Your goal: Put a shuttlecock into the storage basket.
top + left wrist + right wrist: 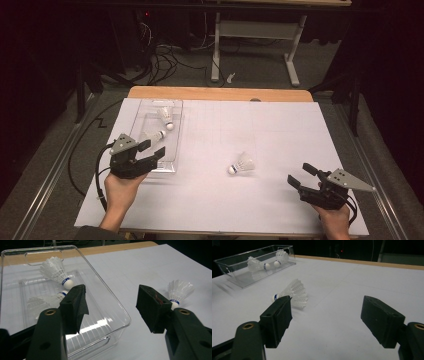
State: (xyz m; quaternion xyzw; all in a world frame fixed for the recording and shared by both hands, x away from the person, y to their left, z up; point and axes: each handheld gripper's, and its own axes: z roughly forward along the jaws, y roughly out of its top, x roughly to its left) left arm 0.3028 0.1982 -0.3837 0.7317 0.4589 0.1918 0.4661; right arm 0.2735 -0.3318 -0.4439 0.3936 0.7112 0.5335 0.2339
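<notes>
Sorting shuttlecocks into the clear tray (176, 131) looks like the job. Two shuttlecocks sit in the tray already: one (166, 116) toward its far end, one (154, 135) nearer the middle, cork tips close together in the right gripper view. Tray is at the counter's (280, 130) left side, long axis running toward the far edge.

Third shuttlecock (241, 164) lies on its side out on the open counter, roughly centre, nearer the near edge, well apart from the tray. It's the one left to move, I'd judge.

Left hand-held gripper (152, 149) hovers over the tray's near end, jaws apart, nothing between them. That placement fits a drop-off spot over the tray.

Right hand-held gripper (300, 174) sits low near the near right corner, jaws apart and empty, pointed toward the loose shuttlecock (292, 293), which lies just beyond its left jaw. Closest to it, so the likely one to pick. Feather skirt is fragile and light; gripping near the cork would be safer.
</notes>
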